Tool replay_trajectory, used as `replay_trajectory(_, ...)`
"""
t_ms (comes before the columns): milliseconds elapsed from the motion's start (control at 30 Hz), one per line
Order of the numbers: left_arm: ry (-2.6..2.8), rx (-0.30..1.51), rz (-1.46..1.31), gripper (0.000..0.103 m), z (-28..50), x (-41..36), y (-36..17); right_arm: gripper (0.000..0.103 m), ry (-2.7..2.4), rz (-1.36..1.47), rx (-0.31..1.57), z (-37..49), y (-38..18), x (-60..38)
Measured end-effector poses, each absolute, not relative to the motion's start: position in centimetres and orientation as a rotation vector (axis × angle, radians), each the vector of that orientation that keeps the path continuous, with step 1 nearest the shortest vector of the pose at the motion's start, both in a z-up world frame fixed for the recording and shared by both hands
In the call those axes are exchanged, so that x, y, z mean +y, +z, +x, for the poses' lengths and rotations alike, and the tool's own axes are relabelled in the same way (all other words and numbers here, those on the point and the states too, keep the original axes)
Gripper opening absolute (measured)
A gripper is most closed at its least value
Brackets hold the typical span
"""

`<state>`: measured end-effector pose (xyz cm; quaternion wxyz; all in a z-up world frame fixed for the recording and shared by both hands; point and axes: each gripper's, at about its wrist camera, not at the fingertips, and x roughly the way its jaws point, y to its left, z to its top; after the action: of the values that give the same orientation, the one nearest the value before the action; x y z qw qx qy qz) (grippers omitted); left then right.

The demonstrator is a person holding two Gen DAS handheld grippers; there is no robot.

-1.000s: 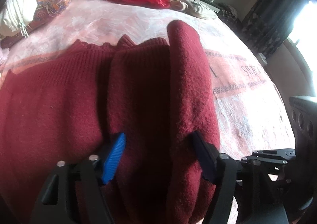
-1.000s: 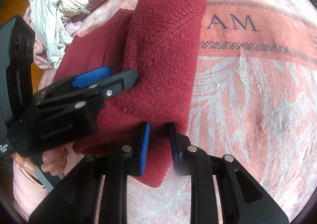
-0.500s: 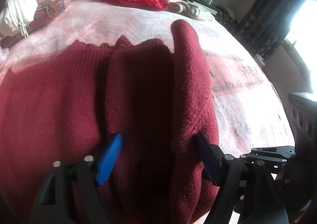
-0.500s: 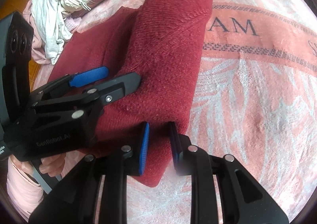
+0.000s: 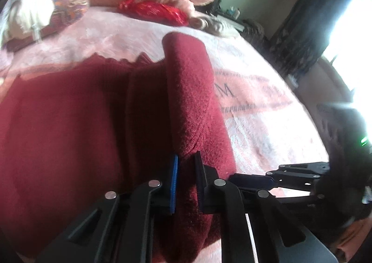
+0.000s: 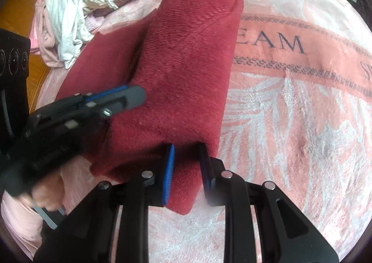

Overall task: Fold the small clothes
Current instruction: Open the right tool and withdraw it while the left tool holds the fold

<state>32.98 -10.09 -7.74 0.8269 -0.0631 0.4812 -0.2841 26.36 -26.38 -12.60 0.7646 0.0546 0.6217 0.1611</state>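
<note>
Sweater point(image 5: 69, 137) lies on the pink blanket point(image 6: 290, 123), its raised fold running near to far — I have my left claw point(image 5: 186, 165) and right claw point(image 6: 186, 158) both pinching that fold's near end, the right one rightmost.

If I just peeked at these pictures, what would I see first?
A big dark red sweater lies on the pink blanket, one side folded into a thick raised roll. Both the left hand-held gripper and the right hand-held gripper pinch that roll's near end. Beyond it lies a heap of white clothes.
</note>
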Motion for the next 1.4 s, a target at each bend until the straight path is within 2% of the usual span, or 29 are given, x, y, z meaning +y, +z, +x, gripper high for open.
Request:
replay_trajectory(167, -0.612, 1.021, -0.236, 0.012, 33.2, -5.8, -6.2, 0.033, 0.403, 0.081, 1.32, 25.7, -11.3, -24.8)
replay_trajectory(467, -0.539, 1.095, -0.18, 0.013, 34.2, -4.6, -10.5, 0.033, 0.406, -0.017, 1.304, 25.5, -11.7, -22.6)
replay_trajectory(1033, -0.541, 1.05, -0.108, 0.015, 33.2, -5.7, -10.3, 0.034, 0.364, -0.022, 1.32, 25.7, -12.8, -22.6)
replay_trajectory(1400, -0.533, 1.007, -0.048, 0.015, 31.9, -6.9, -10.2, 0.035, 0.296, -0.029, 1.265, 26.0, -12.0, -23.0)
